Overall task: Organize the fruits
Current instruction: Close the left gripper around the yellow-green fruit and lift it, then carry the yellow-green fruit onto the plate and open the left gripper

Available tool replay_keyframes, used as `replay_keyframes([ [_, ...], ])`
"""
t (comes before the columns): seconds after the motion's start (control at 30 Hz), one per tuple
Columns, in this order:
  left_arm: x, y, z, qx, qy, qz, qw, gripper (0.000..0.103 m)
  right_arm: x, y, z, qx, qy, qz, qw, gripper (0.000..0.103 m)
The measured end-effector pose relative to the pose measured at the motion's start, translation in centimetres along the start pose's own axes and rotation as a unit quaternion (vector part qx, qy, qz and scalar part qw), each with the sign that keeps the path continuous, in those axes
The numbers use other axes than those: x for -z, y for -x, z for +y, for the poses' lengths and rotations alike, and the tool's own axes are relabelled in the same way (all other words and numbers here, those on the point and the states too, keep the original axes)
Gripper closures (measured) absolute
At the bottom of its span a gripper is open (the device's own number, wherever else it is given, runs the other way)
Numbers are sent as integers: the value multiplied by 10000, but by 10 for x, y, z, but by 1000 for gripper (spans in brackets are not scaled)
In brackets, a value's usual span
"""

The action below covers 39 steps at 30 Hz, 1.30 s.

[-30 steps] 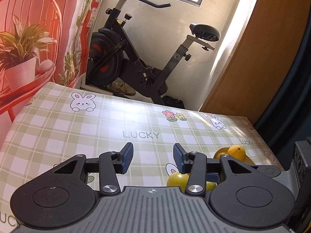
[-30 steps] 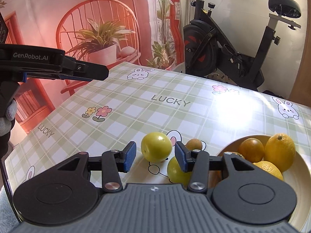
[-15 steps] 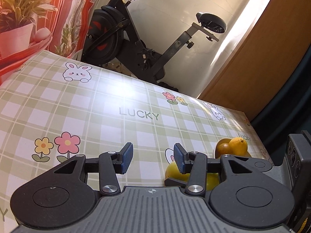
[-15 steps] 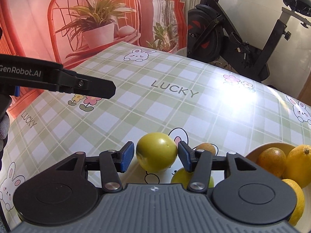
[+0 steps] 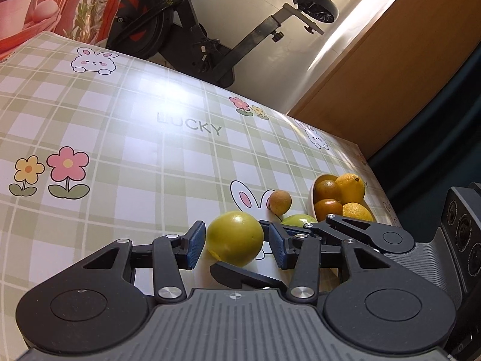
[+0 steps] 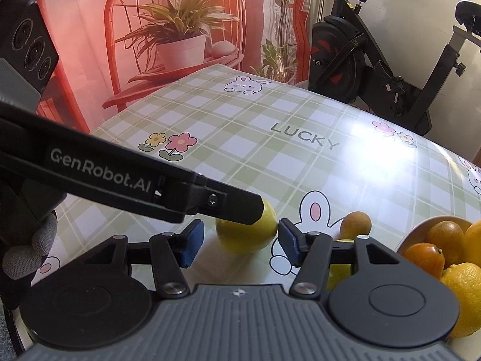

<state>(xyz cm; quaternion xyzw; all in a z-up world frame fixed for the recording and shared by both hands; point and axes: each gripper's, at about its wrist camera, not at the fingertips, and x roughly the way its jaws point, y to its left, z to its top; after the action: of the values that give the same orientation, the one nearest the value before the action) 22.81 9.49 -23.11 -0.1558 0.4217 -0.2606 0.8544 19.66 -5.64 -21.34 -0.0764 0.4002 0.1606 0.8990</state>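
Note:
A yellow-green round fruit [image 5: 234,237] [image 6: 246,236] rests on the checked tablecloth [image 5: 135,156]. Both grippers crowd it. My left gripper [image 5: 237,248] is open, the fruit showing between its blue pads with slim gaps. In the right wrist view one of the left gripper's fingers [image 6: 210,201] crosses over the fruit's top. My right gripper [image 6: 240,246] has the fruit between its jaws, which are opening and do not press it. Its fingers [image 5: 240,273] also show in the left wrist view. A second green fruit [image 5: 299,219] and a small brown fruit [image 5: 280,202] [image 6: 356,224] lie nearby.
A white bowl [image 5: 312,192] [image 6: 421,228] of oranges and lemons stands at the right, near the table's edge. A gloved hand [image 6: 30,240] holds the left gripper. An exercise bike [image 5: 192,30] stands behind the table. Bare tablecloth stretches left and far.
Both grippers sank toward the yellow-green fruit, and the left tipped down until the fruit appeared between its pads. The right jaws widened. The left finger now crosses over the fruit.

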Motion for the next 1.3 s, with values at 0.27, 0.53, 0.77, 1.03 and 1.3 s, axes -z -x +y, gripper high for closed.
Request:
replay_keyframes([
  [0.27, 2, -7, 5, -6, 32, 46, 10000, 55, 2, -4, -3, -39, -105, 29, 9999, 50],
  [0.53, 5, -9, 2, -22, 42, 43, 10000, 56, 3, -4, -7, -76, -233, 13, 9997, 54],
  [0.77, 12, 6, -16, -215, -219, 14, 9995, 56, 8, 5, -4, -199, -347, -7, 9992, 54],
  [1.03, 13, 18, -53, -349, -539, -150, 9978, 56, 16, 35, -2, -217, -471, -366, 9980, 54],
  [1.3, 5, 10, -95, -401, -997, -84, 9942, 56, 28, 70, -17, -72, -711, -773, 9944, 54],
])
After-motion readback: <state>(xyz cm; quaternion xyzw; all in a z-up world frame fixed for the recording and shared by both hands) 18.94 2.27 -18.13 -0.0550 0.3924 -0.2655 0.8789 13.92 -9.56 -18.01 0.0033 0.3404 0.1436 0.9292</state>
